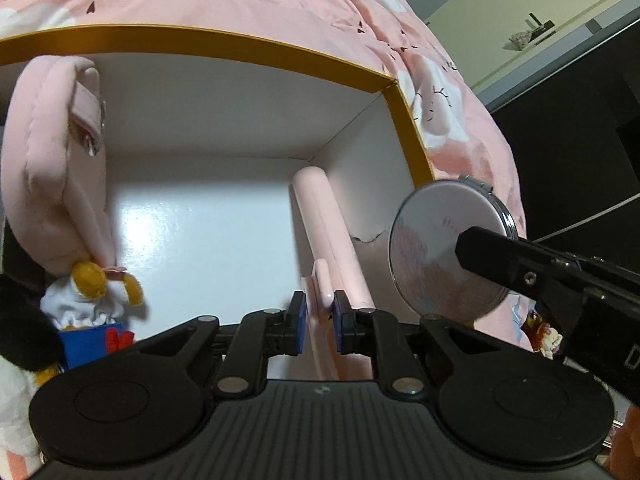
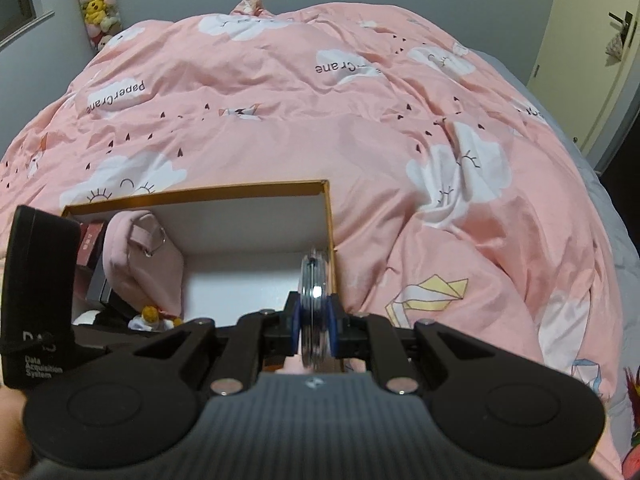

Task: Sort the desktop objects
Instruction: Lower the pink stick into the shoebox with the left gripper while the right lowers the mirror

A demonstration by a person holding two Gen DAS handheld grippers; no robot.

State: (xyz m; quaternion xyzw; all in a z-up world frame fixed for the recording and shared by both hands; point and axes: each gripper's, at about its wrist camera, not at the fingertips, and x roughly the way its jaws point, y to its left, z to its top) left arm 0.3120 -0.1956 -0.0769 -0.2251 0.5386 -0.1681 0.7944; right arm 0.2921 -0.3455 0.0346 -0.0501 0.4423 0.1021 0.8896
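A gold-rimmed cardboard box [image 1: 240,40] with a white inside lies on a pink duvet. A long pink case [image 1: 328,232] lies along the box's right wall. Its near end sits between the blue pads of my left gripper [image 1: 320,312], which is shut on it. My right gripper [image 2: 316,320] is shut on a round silver compact mirror [image 2: 316,280], seen edge-on over the right wall of the box [image 2: 200,194]. In the left wrist view the mirror [image 1: 432,248] shows its flat face just right of that wall, with a black finger [image 1: 520,272] across it.
A pink bag [image 1: 48,160] stands against the box's left side, above a small yellow-haired plush doll [image 1: 92,280] and a blue packet [image 1: 92,344]. Dark small boxes [image 2: 92,248] lie behind the bag [image 2: 144,264]. The duvet [image 2: 320,120] surrounds the box.
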